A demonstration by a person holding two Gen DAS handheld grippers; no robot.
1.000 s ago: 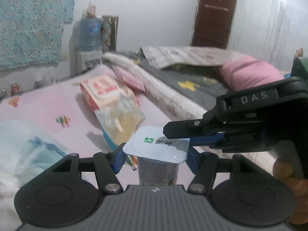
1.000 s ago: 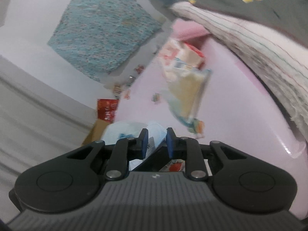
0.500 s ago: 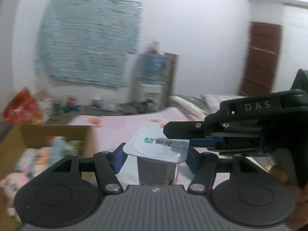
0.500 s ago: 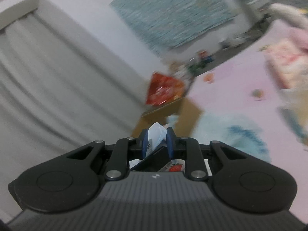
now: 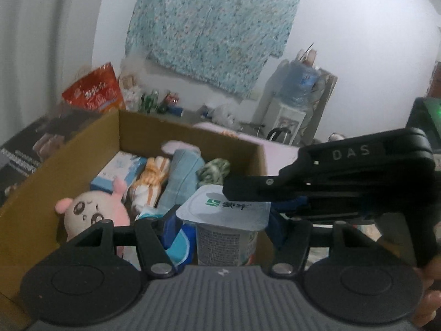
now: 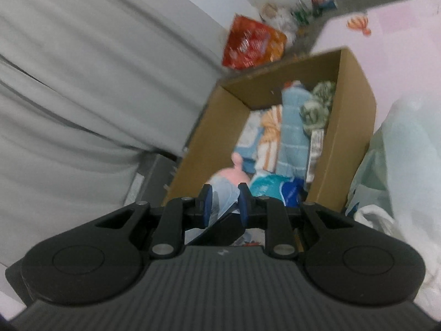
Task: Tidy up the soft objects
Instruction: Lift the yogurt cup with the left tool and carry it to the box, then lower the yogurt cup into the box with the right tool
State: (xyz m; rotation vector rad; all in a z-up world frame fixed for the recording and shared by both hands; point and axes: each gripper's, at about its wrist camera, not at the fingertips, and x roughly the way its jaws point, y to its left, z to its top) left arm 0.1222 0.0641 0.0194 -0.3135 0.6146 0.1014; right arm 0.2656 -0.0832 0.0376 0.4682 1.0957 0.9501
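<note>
Both grippers have swung away from the pink bedsheet that filled the earlier views and now hang over the open brown cardboard box (image 5: 190,135), carrying their load with them. That load is a small white plastic yogurt cup with a printed foil lid (image 5: 224,229): the left gripper (image 5: 223,222) has its blue pads pressed on either side of the cup just under the lid, jaws about half open around it, while the right gripper (image 5: 328,184) reaches in from the side and appears to pinch the pale lid edge between nearly shut jaws (in its own view a thin light-blue flap (image 6: 224,197) sits between the blue pads). I judge the carry is nearly done and the drop into the box comes next, though the cup looks rigid rather than soft. Inside the box lie a pink-and-cream plush toy with big eyes (image 5: 93,212), a blue-and-white tissue pack (image 5: 118,173), an orange striped cloth (image 5: 153,179), a rolled light-blue towel (image 5: 179,176), a green patterned fabric ball (image 5: 215,169) and a teal and blue packet (image 6: 273,190) near the front wall. Behind the box stands a red snack bag (image 5: 95,92), and a white plastic bag (image 6: 399,151) lies beside it on the sheet.
</note>
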